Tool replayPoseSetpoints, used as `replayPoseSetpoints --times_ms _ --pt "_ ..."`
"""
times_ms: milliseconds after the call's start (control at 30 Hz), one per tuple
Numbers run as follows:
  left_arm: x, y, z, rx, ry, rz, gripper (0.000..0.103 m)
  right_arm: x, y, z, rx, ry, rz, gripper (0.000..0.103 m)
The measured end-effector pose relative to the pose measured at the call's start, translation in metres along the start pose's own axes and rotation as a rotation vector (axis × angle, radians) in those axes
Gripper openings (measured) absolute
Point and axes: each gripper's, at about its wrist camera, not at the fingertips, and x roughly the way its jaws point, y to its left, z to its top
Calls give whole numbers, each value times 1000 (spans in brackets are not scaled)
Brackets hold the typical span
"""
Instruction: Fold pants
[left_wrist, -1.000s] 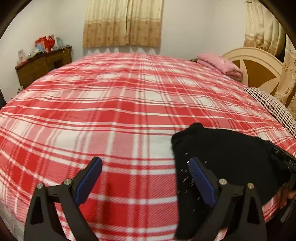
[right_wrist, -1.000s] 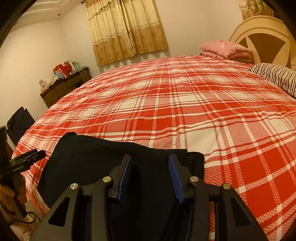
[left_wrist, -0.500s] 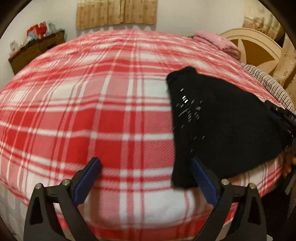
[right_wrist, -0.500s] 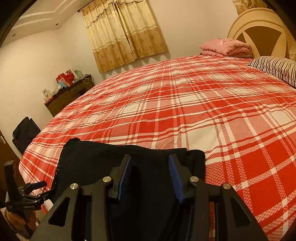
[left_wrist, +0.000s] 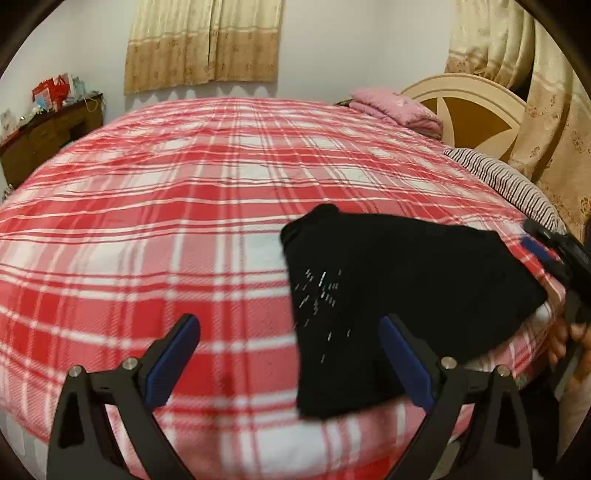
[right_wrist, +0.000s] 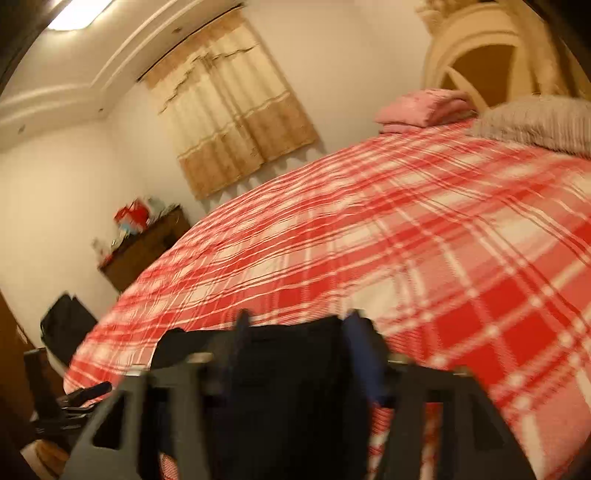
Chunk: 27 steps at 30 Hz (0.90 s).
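Your left gripper (left_wrist: 288, 365) is spread wide and empty, hanging over the near edge of the bed (left_wrist: 184, 229). Half a second ago its camera was tipped down at the bedspread; now it has levelled out, so the curtain (left_wrist: 203, 40) and the headboard (left_wrist: 476, 107) are back in sight. Reads as a pull-back, not a reach.

The pants (left_wrist: 391, 295) lie as a compact black bundle at the near right corner of the bed, their near edge draping over the side. The outline has hardly changed over the last second. Pale flecks on the cloth are probably lint.

Your right gripper (right_wrist: 295, 332) has moved most. A moment ago its view was level and sharp; now it is tilted hard, blurred, and the ceiling light (right_wrist: 77, 13) shows at top left. From the left camera you can see it at the far right, just off the corner of the bundle. Its two fingers (right_wrist: 360, 347) are partly apart with dark cloth showing between them, but the blur means you cannot tell whether they pinch it or only hover above.

Judgement: the folding looks finished or nearly so, with both hands drawing off. Check that the overhanging edge does not slide off the bed.

The pink blanket (left_wrist: 395, 110) and the striped pillow (left_wrist: 502, 181) sit far off, clear of the work.
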Motion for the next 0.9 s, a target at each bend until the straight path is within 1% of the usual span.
replayPoseSetpoints --times_ms 33,67,100,133,167,200,233,267,333,367,400,433,567,667,733,767,833,900 --pt "7 0 2 -5 14 -3 100 1 -7 -3 22 18 -21 73" --pt "21 -1 3 -12 47 -2 99 2 -11 -3 38 37 -21 73" --pt "30 -3 2 -17 75 1 99 2 -11 -4 33 41 -15 73" --pt "39 -4 0 -22 106 3 99 2 -7 -5 9 44 -28 73" --pt "44 -6 -3 -23 110 19 102 4 -4 -6 -8 64 -51 73" --pt "39 -9 -6 -15 89 32 103 8 0 -8 -39 88 -79 73" --pt "36 -12 -8 -4 81 43 103 15 10 -12 -101 125 -127 73" --pt "35 -15 -10 4 83 45 103 20 15 -17 -137 157 -140 73" --pt "36 -15 -11 -2 80 47 103 27 28 -27 -193 203 -122 73" --pt "36 -15 -12 -10 78 47 103 30 37 -33 -222 224 -126 73" --pt "37 -16 -13 -13 75 49 103 32 42 -36 -247 231 -162 73" --pt "36 -16 -13 -14 69 51 103 32 45 -38 -250 232 -178 73" --pt "36 -16 -17 -10 42 56 103 27 33 -33 -155 229 -126 73" --pt "37 -17 -13 -28 75 46 103 29 39 -37 -182 235 -153 73" --pt "34 -20 -13 -34 97 24 103 27 40 -37 -164 229 -152 73" --pt "34 -25 -14 -15 109 17 102 24 39 -37 -146 230 -137 73" --pt "35 -32 -15 17 105 30 98 26 41 -38 -165 244 -138 72" --pt "35 -35 -15 30 100 34 93 29 44 -41 -199 248 -168 65"
